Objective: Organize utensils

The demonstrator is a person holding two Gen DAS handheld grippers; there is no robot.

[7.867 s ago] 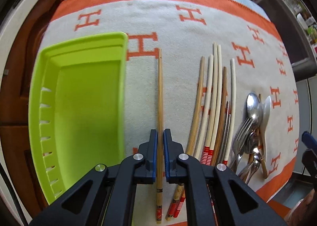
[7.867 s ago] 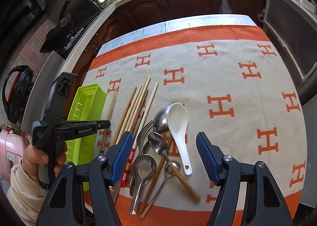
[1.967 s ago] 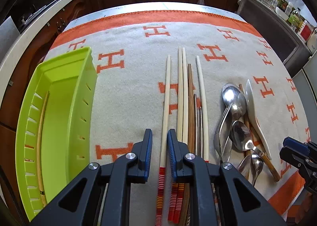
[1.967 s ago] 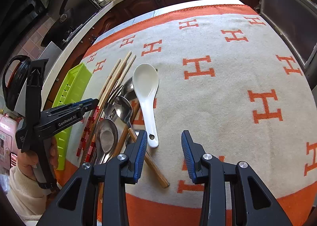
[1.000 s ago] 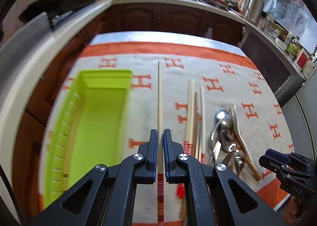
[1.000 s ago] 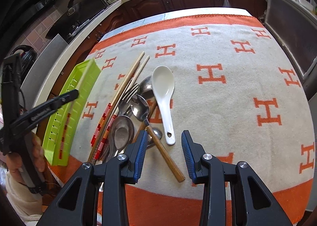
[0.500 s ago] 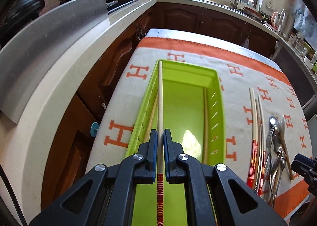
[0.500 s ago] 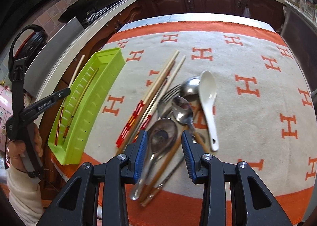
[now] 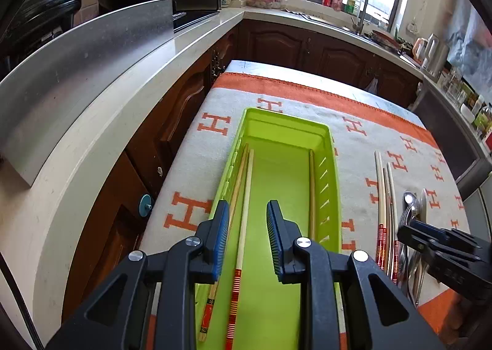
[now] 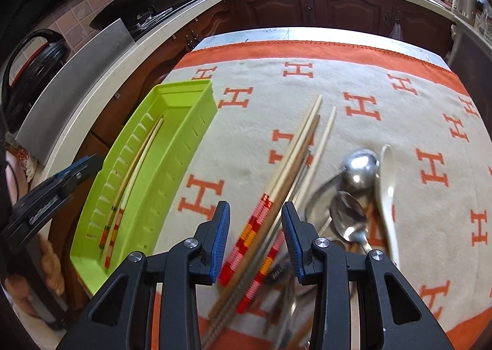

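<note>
We see a large cream blanket with orange letter H marks and an orange border point(image 9: 363, 147) covering the table; it fills the middle of both views.

On it, in the centre of the left wrist view, lies the long lime-green plastic tray with slotted side walls point(image 9: 326, 135). Its long axis runs from the bottom of the frame up toward the far counter. In the right wrist view the same tray stands at the left side and points up and to the right.

We count three chopsticks inside the tray, all lying along its length. The pale bamboo chopstick with red and yellow bands at its near end point(image 9: 243, 227) lies left of the centre, between the fingers of the left gripper point(image 9: 247, 236). The jaws have just been opening and now stand apart, and the pads do not touch it. The darker bamboo chopstick point(image 9: 236, 184) lies just beside it at the left wall, and the thin brown chopstick point(image 9: 311, 184) lies at the right wall.

The loose bundle of chopsticks with red and orange striped ends point(image 10: 276, 190) lies on the blanket and points up and to the right. The right gripper point(image 10: 255, 233) is above its striped ends with a moderate gap, holding nothing.

Right of the bundle are metal spoons point(image 10: 359, 168) and one white ceramic spoon point(image 10: 386, 187); they are blurred, so we cannot count the metal ones.
</note>
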